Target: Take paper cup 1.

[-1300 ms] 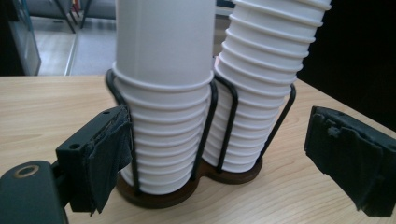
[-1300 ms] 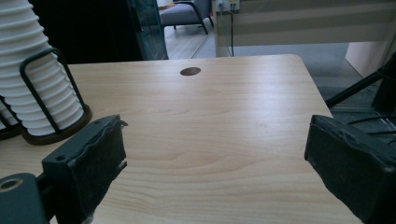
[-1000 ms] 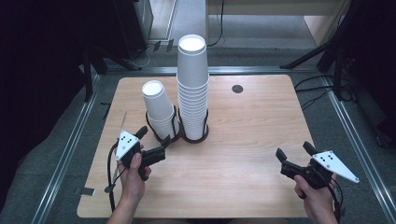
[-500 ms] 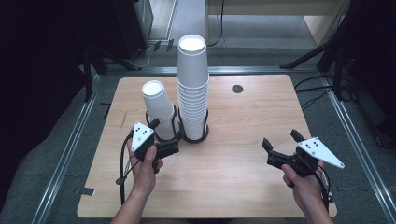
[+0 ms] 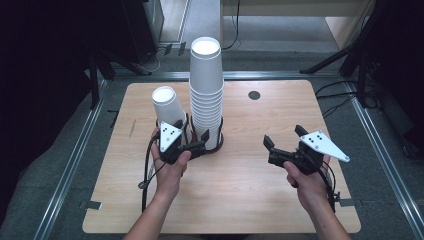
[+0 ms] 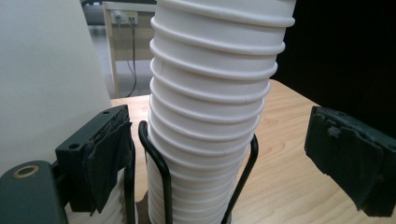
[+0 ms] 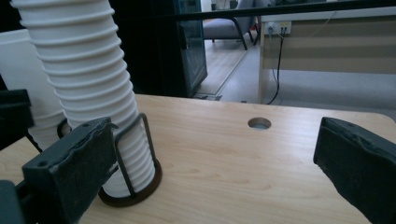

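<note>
Left gripper (image 5: 192, 148): jaws gaping apart, sitting beside tall cup stack (image 5: 206, 95).
Right gripper (image 5: 286, 144): jaws apart, hovering over bench (image 5: 250, 200).

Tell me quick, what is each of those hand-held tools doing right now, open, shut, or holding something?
Left tool: open, empty, jaws either side of the tall stack of white paper cups.
Right tool: open, empty, over the wooden table.

2 cup stacks (image 5: 206, 95) in wire holders (image 5: 215, 142) are blocking the counter's (image 5: 260, 200) left-centre, the left claw (image 5: 197, 145) crowding them; bare wood is lying open around the right claw (image 5: 282, 145).
</note>
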A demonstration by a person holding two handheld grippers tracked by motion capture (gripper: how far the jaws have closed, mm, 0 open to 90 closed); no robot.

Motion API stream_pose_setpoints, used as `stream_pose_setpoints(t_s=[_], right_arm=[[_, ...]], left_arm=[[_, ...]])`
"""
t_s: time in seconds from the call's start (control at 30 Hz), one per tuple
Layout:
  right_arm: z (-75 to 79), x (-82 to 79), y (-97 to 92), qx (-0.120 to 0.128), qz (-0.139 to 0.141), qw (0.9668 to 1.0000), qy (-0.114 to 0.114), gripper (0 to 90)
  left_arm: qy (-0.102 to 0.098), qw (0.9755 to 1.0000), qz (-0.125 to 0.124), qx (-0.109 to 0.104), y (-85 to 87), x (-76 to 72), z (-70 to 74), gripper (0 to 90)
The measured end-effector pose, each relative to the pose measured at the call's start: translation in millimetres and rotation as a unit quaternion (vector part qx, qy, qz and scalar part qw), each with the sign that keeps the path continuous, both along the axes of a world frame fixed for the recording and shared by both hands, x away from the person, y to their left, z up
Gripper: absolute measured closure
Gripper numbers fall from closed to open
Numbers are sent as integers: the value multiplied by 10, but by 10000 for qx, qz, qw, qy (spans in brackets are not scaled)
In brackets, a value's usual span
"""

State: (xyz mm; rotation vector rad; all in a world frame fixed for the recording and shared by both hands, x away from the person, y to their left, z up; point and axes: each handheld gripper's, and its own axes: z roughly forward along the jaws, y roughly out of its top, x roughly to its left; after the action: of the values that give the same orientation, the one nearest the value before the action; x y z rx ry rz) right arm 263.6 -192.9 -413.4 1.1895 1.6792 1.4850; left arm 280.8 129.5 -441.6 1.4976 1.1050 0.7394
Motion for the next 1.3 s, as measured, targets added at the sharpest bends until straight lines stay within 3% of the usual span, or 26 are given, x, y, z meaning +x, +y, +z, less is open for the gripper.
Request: stream_pose_setpoints(t_s=[0.4,0.7,1.13,1.3], right_arm=[[325,136,366,88,238,9996,-112,0],[612,249,722,45,518,9984,-241,0],[836,453,1104,188,831,9962,-190,0],[894,520,1219,98,924,9955,-197,0]], left_arm=[[81,9995,302,52,-126,126,-81,75],[38,9993,368,64,-192,198,-104,76],[-70,9985,539,99,-267,337,-60,69],[-110,9985,512,128,-298,381,-64,64]])
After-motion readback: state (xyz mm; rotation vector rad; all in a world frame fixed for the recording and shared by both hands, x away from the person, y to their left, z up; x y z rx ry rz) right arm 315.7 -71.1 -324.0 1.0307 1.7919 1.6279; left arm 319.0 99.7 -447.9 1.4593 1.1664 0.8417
